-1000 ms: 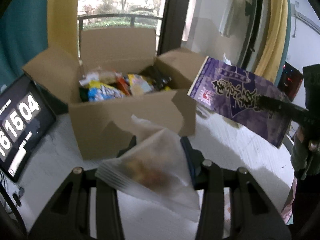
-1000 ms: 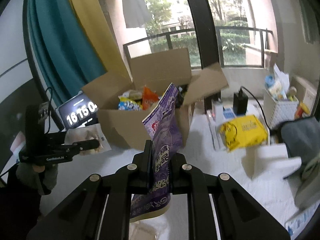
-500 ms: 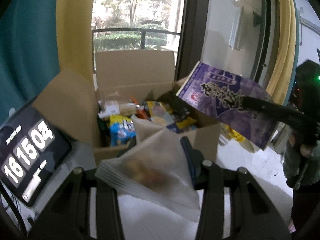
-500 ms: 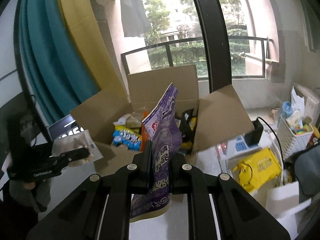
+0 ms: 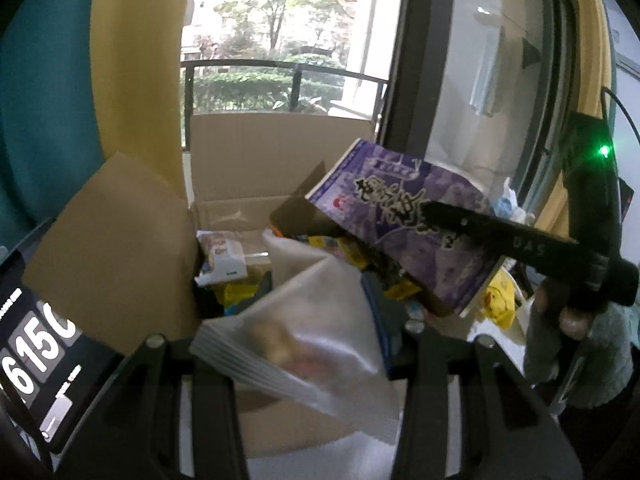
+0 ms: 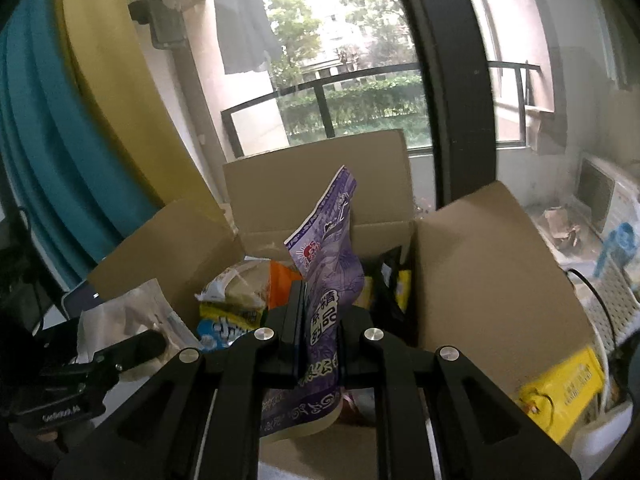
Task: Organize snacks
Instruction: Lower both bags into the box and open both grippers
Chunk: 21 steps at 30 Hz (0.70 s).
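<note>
The right gripper [image 6: 320, 344] fingers clamp the purple bag [image 6: 328, 280], long axis toward twelve o'clock over the box [image 6: 480, 280]; the left gripper [image 5: 296, 344] pinches a clear pouch [image 5: 304, 332].

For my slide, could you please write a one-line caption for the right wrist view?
Right gripper clamps a purple snack bag above the open cardboard box of snacks.

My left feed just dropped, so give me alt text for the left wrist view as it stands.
The left gripper clamps a frosted translucent snack pouch just in front of an open cardboard box full of snack packets. At right, the right gripper holds a purple snack bag tilted above the box's right side. A tablet showing digits is at lower left.
</note>
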Tool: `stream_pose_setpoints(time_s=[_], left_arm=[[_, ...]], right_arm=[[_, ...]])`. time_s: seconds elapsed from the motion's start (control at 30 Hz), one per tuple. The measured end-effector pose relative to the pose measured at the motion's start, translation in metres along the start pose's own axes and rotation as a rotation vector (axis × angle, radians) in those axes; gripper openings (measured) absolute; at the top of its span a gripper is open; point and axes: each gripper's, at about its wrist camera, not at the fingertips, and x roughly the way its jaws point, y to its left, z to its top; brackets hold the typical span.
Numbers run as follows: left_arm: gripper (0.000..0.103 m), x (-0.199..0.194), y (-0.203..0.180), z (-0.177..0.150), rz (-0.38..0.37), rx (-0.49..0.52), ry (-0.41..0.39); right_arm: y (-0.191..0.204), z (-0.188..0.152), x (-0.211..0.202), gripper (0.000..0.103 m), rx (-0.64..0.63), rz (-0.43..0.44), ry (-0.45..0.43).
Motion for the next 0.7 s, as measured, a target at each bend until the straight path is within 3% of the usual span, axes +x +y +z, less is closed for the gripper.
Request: stream_pose_setpoints(time_s=[0.07, 0.1, 0.13, 0.17, 0.23, 0.37, 0.43, 0.5, 0.57, 0.7], left_arm=[[0.043, 0.011, 0.004, 0.002, -0.015, -0.022, 0.010], [0.043, 0.017, 0.006, 0.005, -0.021, -0.035, 0.014], [0.043, 0.023, 0.006, 0.006, -0.022, -0.044, 0.016], [0.043, 0.028, 0.007, 0.007, -0.024, -0.049, 0.020], [0.043, 0.037, 0.005, 0.009, -0.026, -0.054, 0.041], [0.045, 0.051, -0.003, 0.009, -0.022, -0.042, 0.091], [0.051, 0.054, -0.005, 0.009, -0.009, -0.042, 0.095], [0.069, 0.052, -0.010, 0.008, 0.007, -0.041, 0.092], [0.077, 0.048, -0.010, 0.009, 0.006, -0.051, 0.084], [0.078, 0.031, -0.010, 0.010, 0.024, -0.062, 0.073]], right_arm=[[-0.002, 0.003, 0.012, 0.014, 0.020, 0.020, -0.004], [-0.003, 0.005, 0.021, 0.024, 0.021, 0.051, -0.010], [-0.004, 0.005, 0.032, 0.045, 0.015, 0.054, 0.021], [-0.007, 0.005, 0.042, 0.056, 0.018, 0.038, 0.064], [-0.014, 0.001, 0.050, 0.056, 0.035, 0.031, 0.103], [-0.022, -0.012, 0.036, 0.056, 0.018, 0.005, 0.102], [-0.029, -0.016, 0.027, 0.056, 0.028, -0.004, 0.102], [-0.032, -0.017, 0.018, 0.056, 0.038, -0.009, 0.098], [-0.032, -0.015, 0.011, 0.056, 0.041, -0.010, 0.093], [-0.032, -0.017, -0.013, 0.056, 0.030, -0.007, 0.077]])
